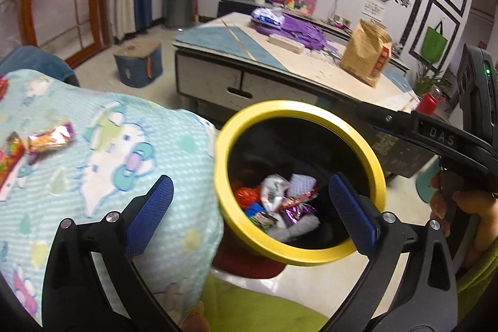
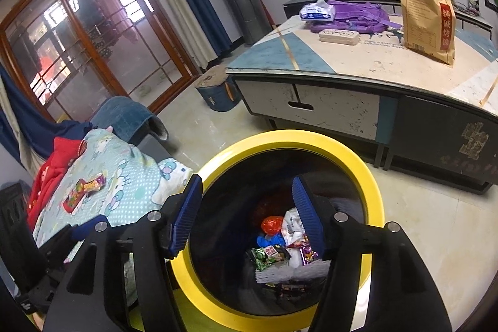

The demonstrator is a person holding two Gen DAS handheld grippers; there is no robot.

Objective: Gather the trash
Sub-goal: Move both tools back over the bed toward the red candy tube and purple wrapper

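The right gripper (image 2: 246, 217) hangs right over the mouth of the bin (image 2: 372, 176), its blue pads spread apart with nothing between them. The left gripper (image 1: 249, 210) sits lower and to the side, also wide open and empty, one finger over the blanket (image 1: 102, 151) and the other over the bin's yellow rim. Down inside the bin lies a heap of wrappers (image 2: 281, 241): an orange one, a white one, a green packet, something purple and shiny, so a fair bit of the collecting looks done. What's left, as far as I can see, is on the pale blue cartoon blanket beside the bin: an orange-and-pink candy wrapper (image 1: 51, 136) touching a red snack packet (image 1: 9, 156), well apart from either gripper. I'd guess one of the hands goes there next. Beyond that stands the low table (image 2: 342, 64) with a brown paper bag (image 2: 428, 21), a purple bag and a tissue pack; whether any of that counts as trash I can't tell.
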